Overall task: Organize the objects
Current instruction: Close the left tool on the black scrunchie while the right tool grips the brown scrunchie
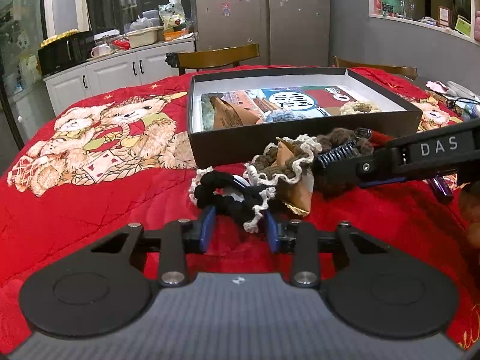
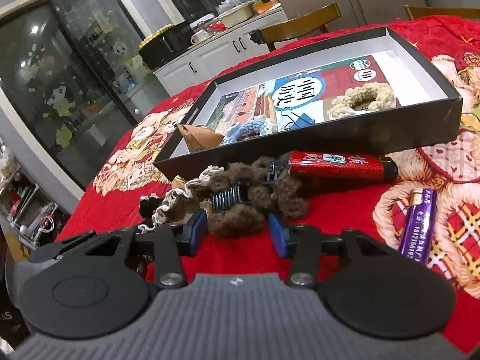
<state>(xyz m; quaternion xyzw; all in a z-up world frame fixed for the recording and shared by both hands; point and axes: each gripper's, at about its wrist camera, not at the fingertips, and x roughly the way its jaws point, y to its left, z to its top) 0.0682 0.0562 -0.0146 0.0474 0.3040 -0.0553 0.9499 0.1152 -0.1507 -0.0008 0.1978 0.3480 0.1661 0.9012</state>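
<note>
Left wrist view: left gripper point(image 1: 240, 228) low over the red bear-print blanket point(image 1: 99, 198), jaws spread apart with a black crocheted scrunchie point(image 1: 228, 195) sitting between the blue pads, not pinched yet as far as can be told. Just past it, a brown scrunchie with cream trim point(image 1: 285, 162) piled against a tan folded paper packet point(image 1: 300, 192). Further back, a black shallow box point(image 1: 270, 144) with a printed booklet point(image 1: 288, 102), another paper packet, a blue scrunchie and a cream one inside.

Right wrist view: right gripper point(image 2: 238, 232) also released, jaws wide on either side of a fuzzy brown scrunchie point(image 2: 240, 222), pads close to it but not squeezing. Dark hair clip point(image 2: 226, 199) resting on top of that brown pile. Red lighter point(image 2: 342, 165) lying just behind, right against the box wall point(image 2: 300, 150). Purple lighter point(image 2: 418, 225) off to the right on the blanket, apart from the rest. Inside the box from this angle: cream scrunchie point(image 2: 363, 100), blue binder clip point(image 2: 300, 120), blue crocheted scrunchie point(image 2: 249, 130).
</note>
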